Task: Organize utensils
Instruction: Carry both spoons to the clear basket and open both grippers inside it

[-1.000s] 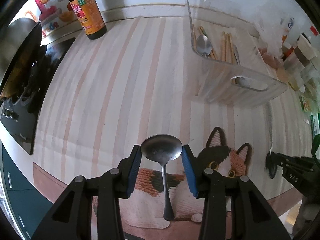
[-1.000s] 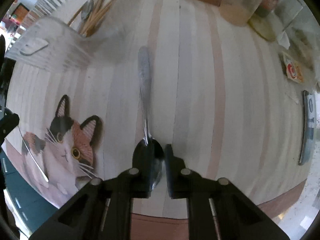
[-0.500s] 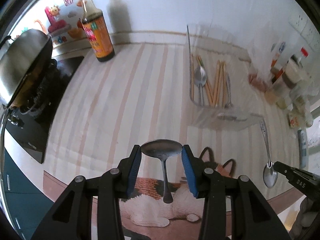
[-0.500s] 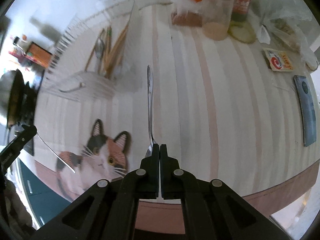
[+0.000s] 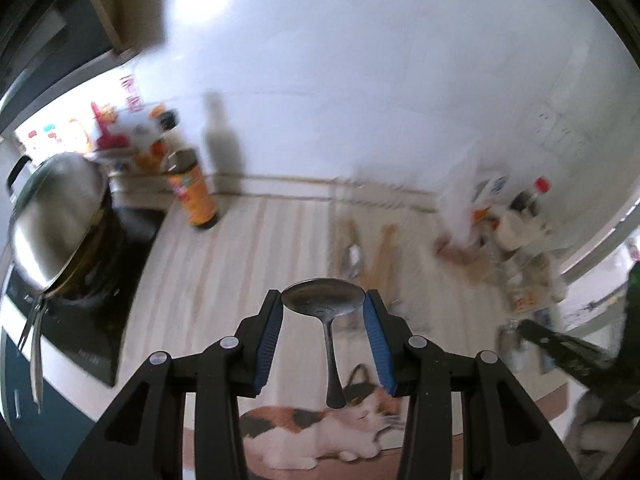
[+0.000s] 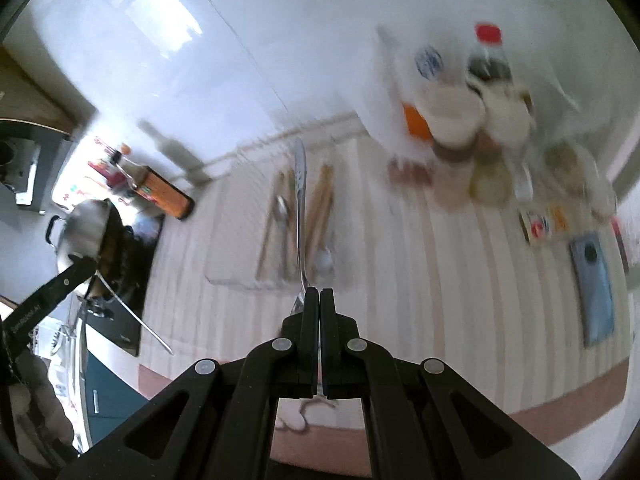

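The striped countertop (image 6: 452, 264) spans both views, with a cat picture (image 5: 320, 428) on its near edge. At left a steel pot (image 5: 56, 216) stands on a black cooktop (image 5: 120, 280), and a sauce bottle (image 5: 192, 192) stands near the wall. A blurred cluster of jars and bottles (image 6: 472, 120) crowds the far right, and a blue phone (image 6: 592, 284) lies flat nearer. Compared with a second ago, both cameras now sit higher and tilt toward the wall, so more wall than counter fills each view, with heavy motion blur. The clear utensil tray (image 6: 240, 280) holds wooden chopsticks (image 6: 320, 204) and at least one spoon; its other contents are too blurred to tell. The left gripper (image 5: 323, 312) pinches a spoon (image 5: 323, 304) by the bowl's edges between its blue pads (image 5: 268, 344), handle hanging down. The right gripper (image 6: 319, 304) is pressed together on the bowl of a second spoon (image 6: 301, 208), whose handle points out over the tray.
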Motion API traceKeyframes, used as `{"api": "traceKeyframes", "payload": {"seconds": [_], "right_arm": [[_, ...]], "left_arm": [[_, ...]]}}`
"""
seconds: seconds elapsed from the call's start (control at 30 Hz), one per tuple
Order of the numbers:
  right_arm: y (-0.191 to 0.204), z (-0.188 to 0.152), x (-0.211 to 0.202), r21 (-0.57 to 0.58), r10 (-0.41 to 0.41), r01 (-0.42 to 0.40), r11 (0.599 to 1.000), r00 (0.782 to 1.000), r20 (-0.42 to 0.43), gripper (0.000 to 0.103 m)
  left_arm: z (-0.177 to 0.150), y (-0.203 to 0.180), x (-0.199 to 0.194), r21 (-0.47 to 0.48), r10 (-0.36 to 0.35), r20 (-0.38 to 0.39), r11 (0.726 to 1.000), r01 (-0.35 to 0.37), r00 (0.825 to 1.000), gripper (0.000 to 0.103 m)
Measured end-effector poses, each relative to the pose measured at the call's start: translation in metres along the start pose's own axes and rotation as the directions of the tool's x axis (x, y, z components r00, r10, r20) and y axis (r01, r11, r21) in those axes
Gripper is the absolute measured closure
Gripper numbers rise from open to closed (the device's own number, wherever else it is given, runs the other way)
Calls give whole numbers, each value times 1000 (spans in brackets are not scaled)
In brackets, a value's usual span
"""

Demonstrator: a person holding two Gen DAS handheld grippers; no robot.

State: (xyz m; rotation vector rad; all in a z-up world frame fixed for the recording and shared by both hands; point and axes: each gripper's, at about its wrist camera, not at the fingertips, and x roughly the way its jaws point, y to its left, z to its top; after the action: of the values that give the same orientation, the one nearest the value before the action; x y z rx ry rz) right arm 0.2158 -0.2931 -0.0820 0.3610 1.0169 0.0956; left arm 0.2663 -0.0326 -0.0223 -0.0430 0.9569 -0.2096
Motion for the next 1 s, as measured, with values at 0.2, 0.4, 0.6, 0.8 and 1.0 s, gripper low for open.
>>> {"api": "traceKeyframes", "payload": {"seconds": [0.2,0.4,0.6,0.8,1.0], "right_arm": [[24,41,19,-55,-10,13,998,999,39,103],[30,73,77,-60,-28,27,998,1000,-10,103],[17,83,119,-62,-30,25,998,997,-75,81],[-2,66,124,-98,-73,66,993,995,-73,58],[0,43,136,-199,-219,210,957,976,-21,13]], "left_arm": [[51,-25,25,26,-45,-13,999,46,999,65],[81,-35,104,-23,-60,-132,998,57,989,65],[75,-38,138,-42,3,-186,999,-11,982,63],[41,-27,137,-84,136,-130,986,-147,982,36],[5,-19,146,-63,240,-96,967,-246,966,0]]}}
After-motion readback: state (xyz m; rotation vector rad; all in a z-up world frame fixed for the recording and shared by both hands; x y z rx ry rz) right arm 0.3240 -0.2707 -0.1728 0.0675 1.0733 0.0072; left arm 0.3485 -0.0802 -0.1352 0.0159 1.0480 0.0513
